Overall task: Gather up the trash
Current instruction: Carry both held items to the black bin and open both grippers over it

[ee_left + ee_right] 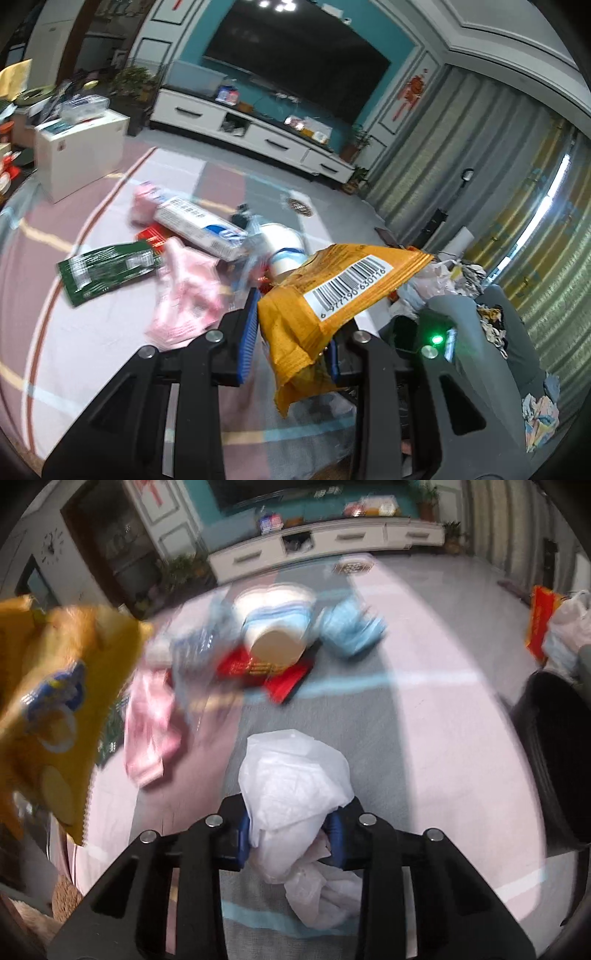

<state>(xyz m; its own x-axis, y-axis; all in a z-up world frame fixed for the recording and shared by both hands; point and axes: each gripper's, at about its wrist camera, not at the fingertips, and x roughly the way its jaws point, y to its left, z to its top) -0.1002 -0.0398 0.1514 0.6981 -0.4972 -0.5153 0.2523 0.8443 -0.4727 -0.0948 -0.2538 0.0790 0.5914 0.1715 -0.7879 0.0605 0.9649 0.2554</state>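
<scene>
In the left wrist view my left gripper (291,328) is shut on an orange snack wrapper (332,291) with a barcode, held up above the pink and grey mat (92,332). That wrapper also shows at the left edge of the right wrist view (55,701). My right gripper (290,827) points down at the mat, its blue pads (242,834) pressed on a crumpled white plastic bag (295,775). Further along the mat lie a green wrapper (107,271), a pink packet (184,295), a white carton (199,229), a paper cup (275,642), a red packet (266,672) and a blue packet (351,631).
A black bin (554,757) stands at the mat's right side, with bags and wrappers (443,277) heaped beyond it. A white box cabinet (81,155) stands at the left, and a long white TV stand (258,136) runs along the far wall.
</scene>
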